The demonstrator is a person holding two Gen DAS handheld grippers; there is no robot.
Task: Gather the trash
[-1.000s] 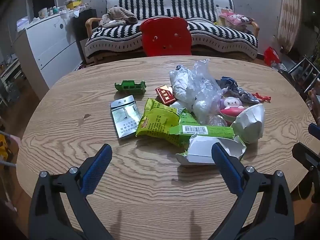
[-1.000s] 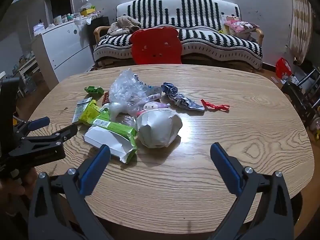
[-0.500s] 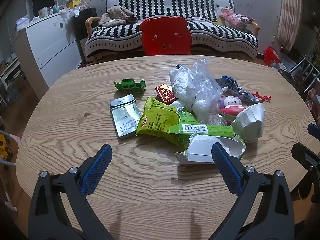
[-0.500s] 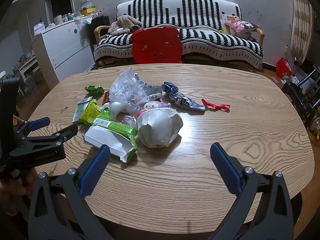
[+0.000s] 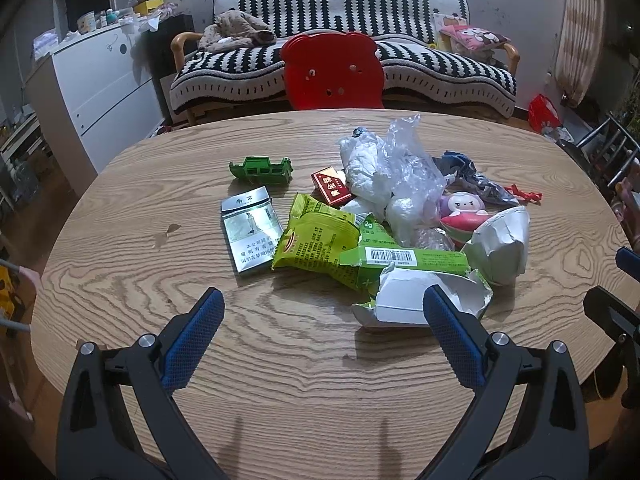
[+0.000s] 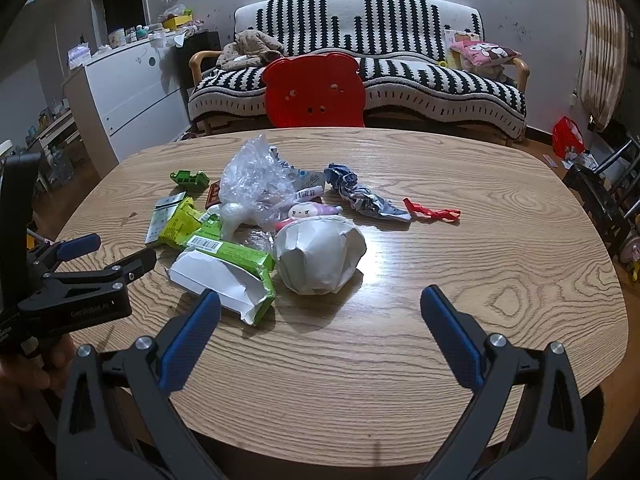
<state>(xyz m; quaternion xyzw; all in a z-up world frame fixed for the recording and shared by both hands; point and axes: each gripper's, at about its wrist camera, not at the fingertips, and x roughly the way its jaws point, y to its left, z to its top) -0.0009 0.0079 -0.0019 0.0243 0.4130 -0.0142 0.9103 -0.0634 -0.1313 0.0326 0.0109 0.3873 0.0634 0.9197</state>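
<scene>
Nothing is judged to have been collected yet: the whole heap of trash lies on the oval wood-grain table (image 5: 120, 280), and no bin or bag for it is seen. Both tools are held wide apart and empty. Just ahead of the left gripper (image 5: 320, 312), the torn green-and-white cardboard carton (image 5: 408, 276) is found close to its right finger, with the crumpled yellow-green snack wrapper (image 5: 316, 240) and the flat silver cigarette packet (image 5: 250, 234) further forward. Ahead of the right gripper (image 6: 320, 312) and slightly to its left, the crushed white paper bowl (image 6: 320, 258) is seen; the clear crinkled plastic bag (image 6: 256, 180) lies beyond it. Past the table stand a red bear-shaped plastic chair (image 6: 314, 94) and a black-and-white striped sofa (image 6: 400, 40).
</scene>
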